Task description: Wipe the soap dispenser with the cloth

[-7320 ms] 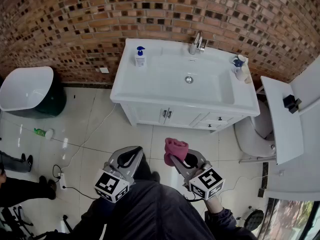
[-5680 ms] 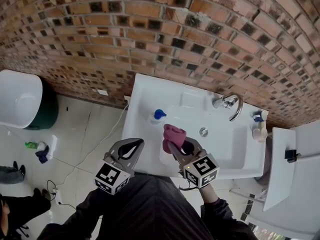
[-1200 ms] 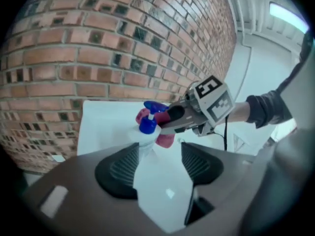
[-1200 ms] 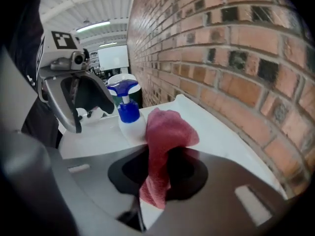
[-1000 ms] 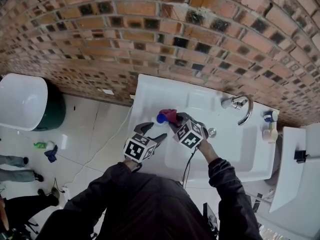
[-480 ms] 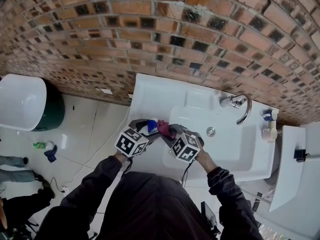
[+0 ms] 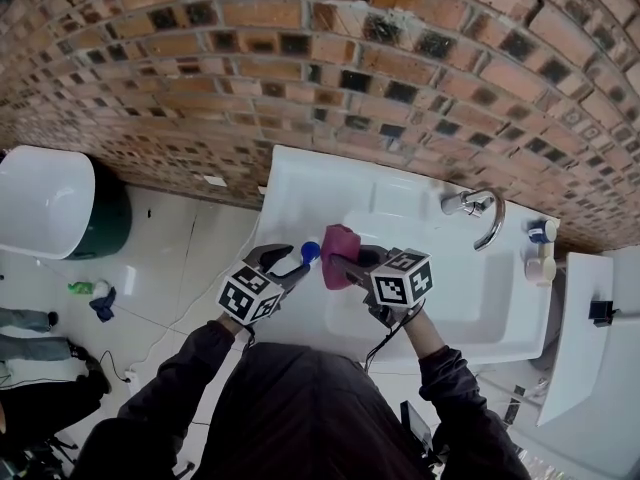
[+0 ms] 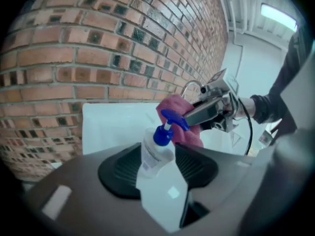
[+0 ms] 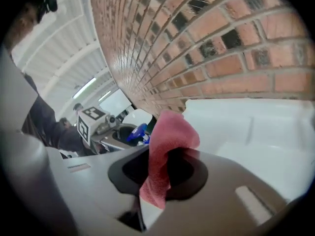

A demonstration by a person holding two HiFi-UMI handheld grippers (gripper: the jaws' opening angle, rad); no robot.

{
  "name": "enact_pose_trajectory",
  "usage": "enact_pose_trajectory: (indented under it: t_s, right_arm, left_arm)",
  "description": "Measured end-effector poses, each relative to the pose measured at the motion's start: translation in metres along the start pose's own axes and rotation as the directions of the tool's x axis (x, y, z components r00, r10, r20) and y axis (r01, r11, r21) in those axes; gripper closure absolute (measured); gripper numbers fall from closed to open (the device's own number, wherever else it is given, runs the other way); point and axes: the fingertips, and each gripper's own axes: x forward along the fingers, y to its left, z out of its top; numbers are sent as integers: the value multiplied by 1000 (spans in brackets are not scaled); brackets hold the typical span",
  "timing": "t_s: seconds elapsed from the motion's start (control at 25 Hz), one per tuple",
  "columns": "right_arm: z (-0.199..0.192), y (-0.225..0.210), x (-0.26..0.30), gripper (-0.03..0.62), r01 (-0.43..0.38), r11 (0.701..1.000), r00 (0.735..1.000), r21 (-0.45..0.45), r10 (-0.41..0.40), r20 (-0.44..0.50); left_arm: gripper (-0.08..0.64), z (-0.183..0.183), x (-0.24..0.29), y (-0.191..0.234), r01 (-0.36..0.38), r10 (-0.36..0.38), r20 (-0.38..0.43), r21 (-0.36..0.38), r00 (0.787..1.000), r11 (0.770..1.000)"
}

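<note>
The soap dispenser (image 8: 153, 150), a clear bottle with a blue pump (image 7: 310, 251), stands between the pads of my left gripper (image 8: 158, 164), whose jaws have just been closing and now press its sides. In the head view the left gripper (image 7: 291, 260) hovers at the left end of the white sink (image 7: 400, 206). My right gripper (image 7: 338, 260) is shut on a bunched pink cloth (image 7: 340, 240), which sits just right of the pump, close to it. In the right gripper view the cloth (image 9: 168, 144) sticks up out of that gripper's (image 9: 165, 173) jaws.
A brick wall (image 7: 330, 58) backs the sink. A chrome faucet (image 7: 474, 208) stands at the sink's rear right, with small bottles (image 7: 540, 250) at its right corner. A white tub on a dark green base (image 7: 45, 198) is on the tiled floor at the left, a white shelf (image 7: 572, 318) at the right.
The right gripper has rolled and risen, carrying the cloth to the right of the pump. The left jaws have closed in on the bottle.
</note>
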Motion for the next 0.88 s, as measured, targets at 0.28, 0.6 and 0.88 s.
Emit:
enact_pose_trajectory:
  t_s: [0.28,0.6,0.88]
  right_arm:
    - [2,4,9,523,-78,978,997,196,75,24]
    - [-38,-36,42,523,-48,871,999,489,38,30]
    - [-81,-63,68,523,107,884,990,454,-53,-131]
  left_arm:
    - [489,0,-1,6,-45,45,12,-7,999,999]
    - [491,-1,0,5,-46,46,-1,-10,999,999]
    - [491,-1,1,5,-49,49,-8,-7,999,999]
